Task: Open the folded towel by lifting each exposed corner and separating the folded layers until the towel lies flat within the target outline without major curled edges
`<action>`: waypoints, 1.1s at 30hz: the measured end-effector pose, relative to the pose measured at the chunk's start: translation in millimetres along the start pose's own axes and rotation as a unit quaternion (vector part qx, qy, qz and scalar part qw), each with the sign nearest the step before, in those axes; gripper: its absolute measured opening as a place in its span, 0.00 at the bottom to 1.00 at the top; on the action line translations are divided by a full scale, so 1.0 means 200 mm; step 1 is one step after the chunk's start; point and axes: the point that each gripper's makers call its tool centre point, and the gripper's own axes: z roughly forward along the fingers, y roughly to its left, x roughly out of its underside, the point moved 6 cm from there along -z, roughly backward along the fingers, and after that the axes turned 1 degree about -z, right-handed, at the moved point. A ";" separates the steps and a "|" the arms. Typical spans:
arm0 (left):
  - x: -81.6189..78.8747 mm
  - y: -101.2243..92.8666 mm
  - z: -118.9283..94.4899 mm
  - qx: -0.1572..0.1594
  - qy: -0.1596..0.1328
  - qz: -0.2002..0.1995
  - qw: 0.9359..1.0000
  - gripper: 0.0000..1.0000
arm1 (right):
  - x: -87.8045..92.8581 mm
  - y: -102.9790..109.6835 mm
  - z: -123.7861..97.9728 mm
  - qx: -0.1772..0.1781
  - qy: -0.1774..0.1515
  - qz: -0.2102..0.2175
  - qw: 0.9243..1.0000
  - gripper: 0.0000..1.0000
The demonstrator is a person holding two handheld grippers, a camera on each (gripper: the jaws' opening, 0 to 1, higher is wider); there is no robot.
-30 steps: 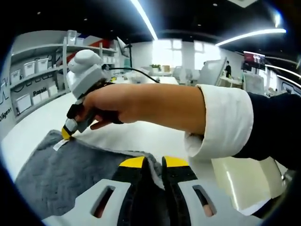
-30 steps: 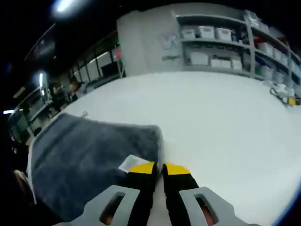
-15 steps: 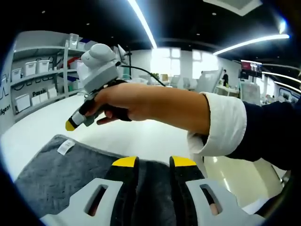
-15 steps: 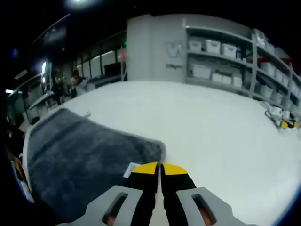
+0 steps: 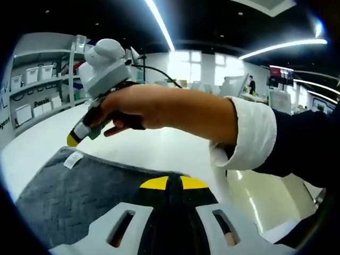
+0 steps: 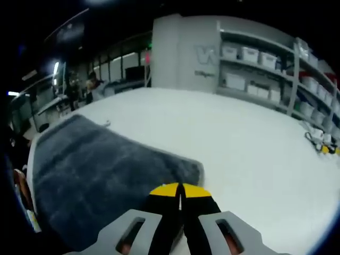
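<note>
Towel corner released, both grippers closed over the cloth

Grey towel [image 5: 79, 186] lies on the white table [image 5: 159, 151], still folded, with its white label [image 5: 73, 159] showing at the far corner in the left gripper view. In the right gripper view the towel [image 6: 95, 175] spreads to the left of the jaws, one corner reaching just beside their tips.

Since a second ago, the right gripper [image 5: 73, 139], seen in the left gripper view held in a hand [image 5: 133, 109], has come up off the label corner it was touching and now hangs just above it, apart from the cloth. Its yellow tips look together, with nothing between them; in the right gripper view the right gripper [image 6: 179, 189] likewise shows its jaws pressed closed, the label no longer visible beside them.

The left gripper [image 5: 173, 183] had a gap between its jaws half a second ago; now the yellow tips meet, with towel edge directly under them. Whether cloth is pinched between them cannot be told.

Shelves [image 6: 276, 69] along the wall hold rows of white bins [image 6: 236, 53]; their contents cannot be seen. A white sleeve cuff [image 5: 249, 133] crosses the left gripper view.
</note>
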 end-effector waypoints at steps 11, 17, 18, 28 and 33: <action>0.04 -0.09 0.11 0.029 0.012 0.012 0.999 0.01 | 0.03 -0.03 0.07 0.002 0.008 -0.027 1.000 0.00; 0.05 -0.13 0.16 0.035 0.024 0.015 0.999 0.01 | 0.05 -0.14 0.12 0.018 0.038 -0.062 0.997 0.00; 0.05 -0.13 0.17 0.035 0.028 0.018 0.999 0.01 | 0.05 -0.18 0.14 0.019 0.041 -0.062 0.997 0.00; 0.11 -0.16 0.20 0.038 0.044 0.013 0.998 0.01 | 0.12 -0.17 0.10 0.026 0.043 -0.045 0.998 0.00; 0.12 -0.18 0.20 0.039 0.051 0.013 0.998 0.01 | 0.14 -0.16 0.10 0.027 0.032 -0.026 0.999 0.00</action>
